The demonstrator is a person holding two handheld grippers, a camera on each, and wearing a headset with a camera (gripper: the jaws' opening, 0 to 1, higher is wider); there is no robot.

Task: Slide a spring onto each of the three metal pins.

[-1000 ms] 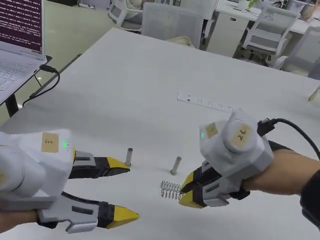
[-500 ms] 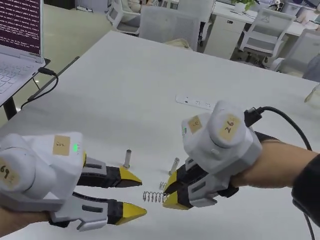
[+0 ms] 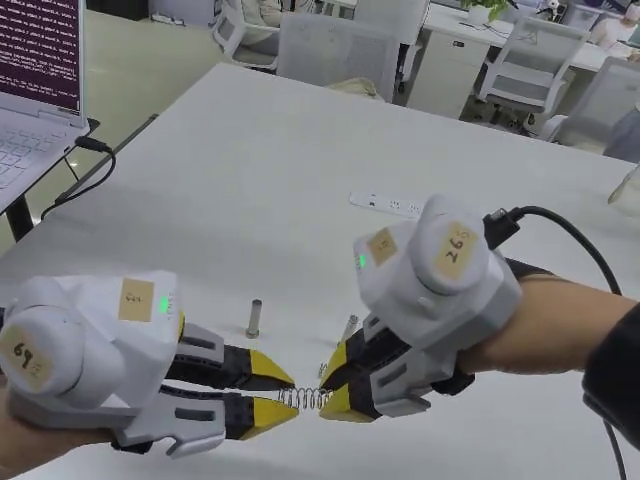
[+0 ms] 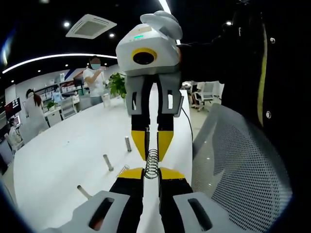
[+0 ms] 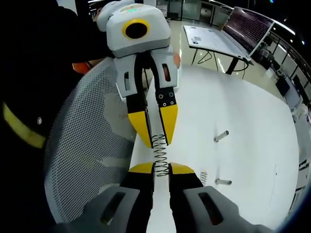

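A: Head view. Any writing?
B: The round cap on the left gripper (image 3: 290,396) has a sticker reading "69". The cap on the right gripper (image 3: 326,392) reads "26". Smaller stickers on both bodies are too faint to read. The laptop (image 3: 40,60) at upper left shows lines of text, too small to read.

A: Spring?
B: The spring (image 3: 305,398) bridges the two grippers, with its long axis roughly level, left to right. One end sits in each set of jaws, and both are pinched onto it. It's low over the white table (image 3: 300,150); can't tell whether it touches. One pin (image 3: 254,318) stands upright just beyond. A second pin (image 3: 348,328) stands just beside the right gripper. The power strip (image 3: 390,205) is farther back.

A: Left gripper view.
B: The spring runs straight ahead from the view's own yellow tips into the right gripper's tips. Three pins are on the table to the left, with a loose spring (image 4: 122,170) lying among them.

A: Right gripper view.
B: The spring points forward from the view's own jaws into the left gripper's. Two pins and the loose spring are off to the right.
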